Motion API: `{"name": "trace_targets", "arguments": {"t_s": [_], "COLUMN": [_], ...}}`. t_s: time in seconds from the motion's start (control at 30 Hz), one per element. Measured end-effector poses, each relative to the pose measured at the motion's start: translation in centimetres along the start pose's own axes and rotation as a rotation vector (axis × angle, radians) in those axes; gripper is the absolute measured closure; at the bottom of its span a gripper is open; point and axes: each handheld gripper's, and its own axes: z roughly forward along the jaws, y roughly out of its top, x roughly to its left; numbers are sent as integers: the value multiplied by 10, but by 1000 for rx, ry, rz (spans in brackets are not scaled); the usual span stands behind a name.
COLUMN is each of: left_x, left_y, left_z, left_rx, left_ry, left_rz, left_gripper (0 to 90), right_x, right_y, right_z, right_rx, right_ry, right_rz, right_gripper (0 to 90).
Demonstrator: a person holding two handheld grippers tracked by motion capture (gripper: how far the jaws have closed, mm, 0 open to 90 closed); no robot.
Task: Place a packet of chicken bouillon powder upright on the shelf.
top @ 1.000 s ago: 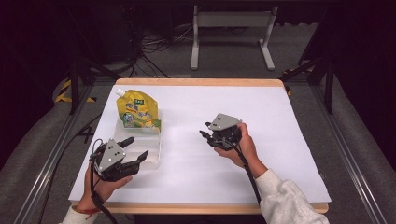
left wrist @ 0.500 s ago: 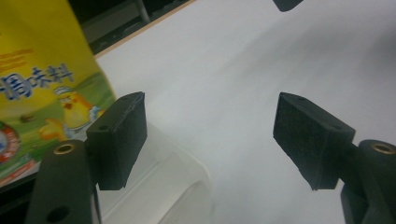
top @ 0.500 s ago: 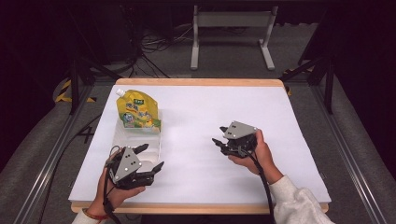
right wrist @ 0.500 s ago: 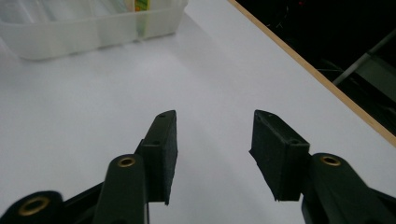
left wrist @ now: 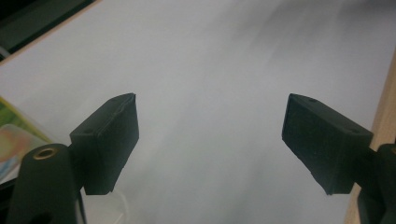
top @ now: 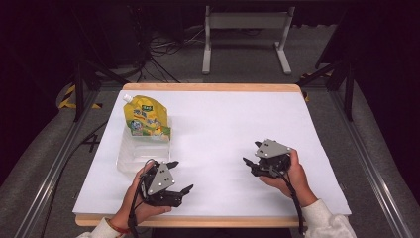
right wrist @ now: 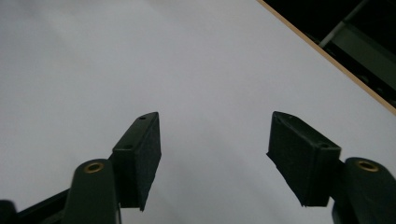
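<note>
Your left tongs point(top: 179, 177) sat low at the near-left part of the white counter point(top: 223, 129), jaws spread wide with nothing between them — in the left gripper view point(left wrist: 210, 144) only bare white surface lay in the gap. Just beyond them rested a clear plastic container point(top: 136, 151), and a yellow spouted pouch point(top: 144, 118) lay tilted against its far end, cap toward the far-left corner. A sliver of that pouch's green and yellow print point(left wrist: 14, 135) showed at the left edge of the left gripper view. Your right tongs point(top: 253, 157) were held at the near-right side, well apart from the pouch and container, pointing left — their jaws also stood apart and empty over plain counter in the right gripper view point(right wrist: 215, 154).
</note>
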Motion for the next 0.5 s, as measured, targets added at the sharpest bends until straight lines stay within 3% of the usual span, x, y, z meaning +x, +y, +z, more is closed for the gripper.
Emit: {"name": "trace_targets", "arguments": {"t_s": [0.23,0.47,0.5], "left_x": [-10,-14,-15], "left_y": [1,1,1], "left_z": [18,29,32], "left_rx": [35,67,67], "left_ry": [-77,-110,-130], "left_rz": [28,46,43], "left_gripper": [128,108,106], "right_x": [-9,-12,-11], "right_y": [-31,-61,-67], "right_z": [-20,-36,-38], "right_rx": [8,28,37], "right_ry": [-23,-46,-52], "right_rz": [44,71,68], "right_gripper": [251,228,226]}}
